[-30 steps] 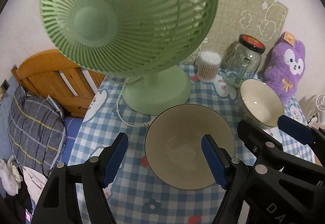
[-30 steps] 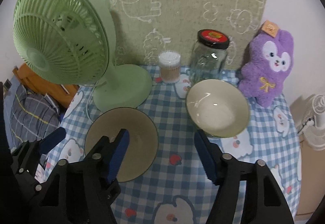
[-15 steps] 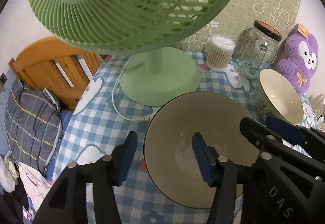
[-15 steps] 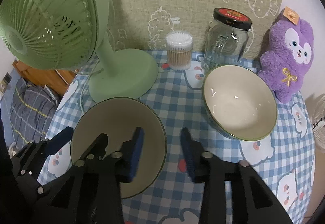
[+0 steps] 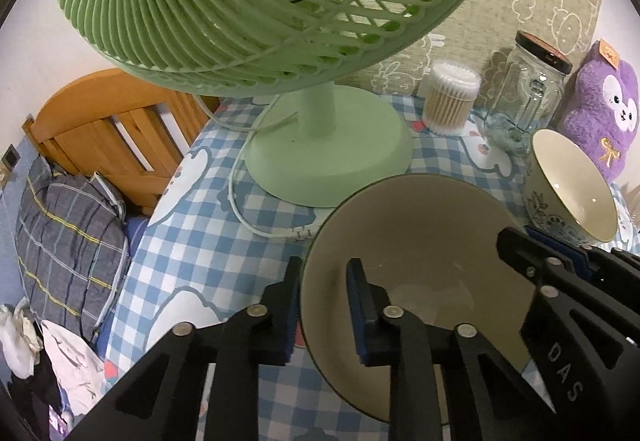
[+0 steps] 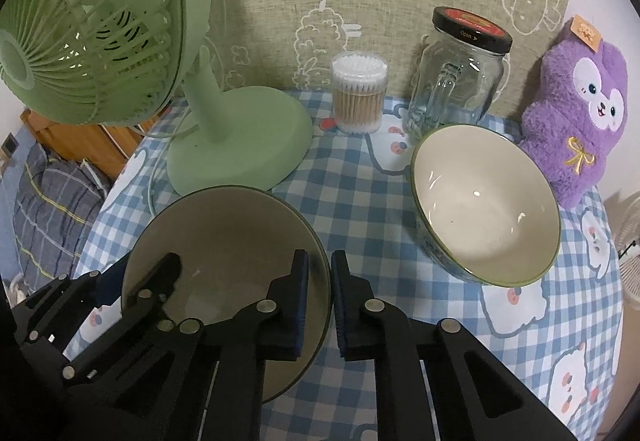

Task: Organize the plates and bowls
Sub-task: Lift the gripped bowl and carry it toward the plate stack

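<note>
Both tools have just closed on the near bowl (image 6: 224, 225): left tool (image 5: 322, 305) pinching its nine-o'clock rim, right tool (image 6: 320, 297) its three-o'clock rim. Second bowl (image 6: 486, 205) sits empty at two o'clock on the desk (image 6: 360, 201).

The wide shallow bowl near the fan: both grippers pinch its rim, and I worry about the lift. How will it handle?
The wide shallow bowl looks like glazed ceramic, so probably stiff, fairly heavy and breakable. The left gripper and right gripper have just closed on opposite rim edges; the smooth glaze may slip, and uneven lifting could tilt it.
</note>
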Available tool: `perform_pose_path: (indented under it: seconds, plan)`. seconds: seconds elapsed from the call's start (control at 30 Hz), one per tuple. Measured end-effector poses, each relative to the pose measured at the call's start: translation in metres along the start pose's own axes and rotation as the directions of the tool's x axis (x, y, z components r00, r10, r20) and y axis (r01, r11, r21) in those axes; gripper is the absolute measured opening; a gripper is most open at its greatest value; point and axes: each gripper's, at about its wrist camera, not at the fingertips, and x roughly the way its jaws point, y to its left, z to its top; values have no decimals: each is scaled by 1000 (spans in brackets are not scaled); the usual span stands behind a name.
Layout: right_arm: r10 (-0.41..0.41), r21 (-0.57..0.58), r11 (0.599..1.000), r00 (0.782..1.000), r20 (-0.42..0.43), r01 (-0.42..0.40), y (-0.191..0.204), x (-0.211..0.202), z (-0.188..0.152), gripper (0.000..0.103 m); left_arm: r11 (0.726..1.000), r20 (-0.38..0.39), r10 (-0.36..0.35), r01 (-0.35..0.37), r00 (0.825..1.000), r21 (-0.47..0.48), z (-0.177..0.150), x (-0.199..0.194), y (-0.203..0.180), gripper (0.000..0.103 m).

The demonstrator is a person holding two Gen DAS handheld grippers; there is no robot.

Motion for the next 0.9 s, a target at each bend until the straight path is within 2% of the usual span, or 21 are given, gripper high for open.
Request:
perform_pose_path:
  seconds: [0.5, 0.9]
  plan:
    - [-9, 5, 1000, 1000, -9, 9, 0, -2, -2, 14, 1000, -19, -20, 20, 1000, 5, -2, -2, 2, 13]
    - [-26, 2, 1000, 1000, -9, 26, -1, -22, -12, 14, 999, -37, -51, 52, 998, 15, -11, -17, -3, 12]
